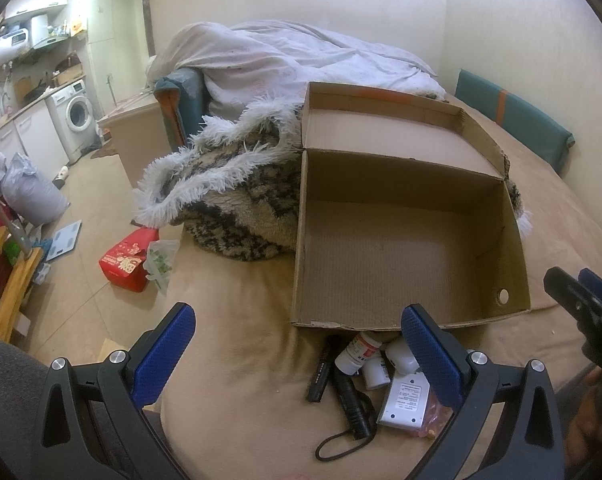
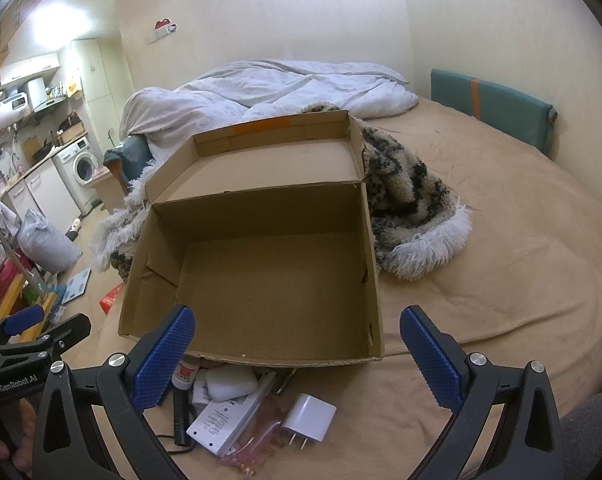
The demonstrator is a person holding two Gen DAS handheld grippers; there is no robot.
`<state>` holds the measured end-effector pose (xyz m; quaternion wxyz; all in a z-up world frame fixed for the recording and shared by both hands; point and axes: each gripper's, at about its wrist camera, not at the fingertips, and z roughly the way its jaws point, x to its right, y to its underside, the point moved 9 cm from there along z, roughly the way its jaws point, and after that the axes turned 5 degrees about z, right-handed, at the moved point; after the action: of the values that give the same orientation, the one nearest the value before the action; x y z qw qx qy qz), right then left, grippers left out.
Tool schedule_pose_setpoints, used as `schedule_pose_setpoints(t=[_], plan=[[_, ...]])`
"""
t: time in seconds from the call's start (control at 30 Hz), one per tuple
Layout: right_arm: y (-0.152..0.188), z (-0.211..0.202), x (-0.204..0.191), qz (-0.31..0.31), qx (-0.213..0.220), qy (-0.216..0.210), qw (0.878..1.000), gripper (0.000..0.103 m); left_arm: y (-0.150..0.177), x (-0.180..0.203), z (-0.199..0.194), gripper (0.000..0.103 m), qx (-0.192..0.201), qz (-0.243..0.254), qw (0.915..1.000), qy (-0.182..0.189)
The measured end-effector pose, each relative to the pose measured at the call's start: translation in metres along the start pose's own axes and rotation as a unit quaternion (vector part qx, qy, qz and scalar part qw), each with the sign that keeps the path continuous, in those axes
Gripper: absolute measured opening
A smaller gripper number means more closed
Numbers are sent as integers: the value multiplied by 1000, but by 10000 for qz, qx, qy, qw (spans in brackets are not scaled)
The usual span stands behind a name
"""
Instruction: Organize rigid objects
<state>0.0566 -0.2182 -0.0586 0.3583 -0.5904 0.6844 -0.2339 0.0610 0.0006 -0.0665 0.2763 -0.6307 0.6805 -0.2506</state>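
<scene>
One brown cardboard box, lid flipped back

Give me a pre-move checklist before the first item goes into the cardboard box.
1. Cardboard box open, lid folded back: ok.
2. Box floor bare: ok.
3. Left gripper open, holding nothing: ok.
4. Right gripper open, holding nothing: ok.
5. White plug adapter lies apart from the pile, free to grasp: ok.
6. Black flashlight cord clear of the other items: cannot tell.
</scene>
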Motion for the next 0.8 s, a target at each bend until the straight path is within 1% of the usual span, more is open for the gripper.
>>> schedule_pose_setpoints(t=[0.2,0.8], plan=[[0,0,0,15,-2,1,10000,103,1,2,-1,103,15,50,10000,1],[2,2,-4,-87,-19,14,10000,103,-1,1,-1,103,-8,-1,10000,-7]])
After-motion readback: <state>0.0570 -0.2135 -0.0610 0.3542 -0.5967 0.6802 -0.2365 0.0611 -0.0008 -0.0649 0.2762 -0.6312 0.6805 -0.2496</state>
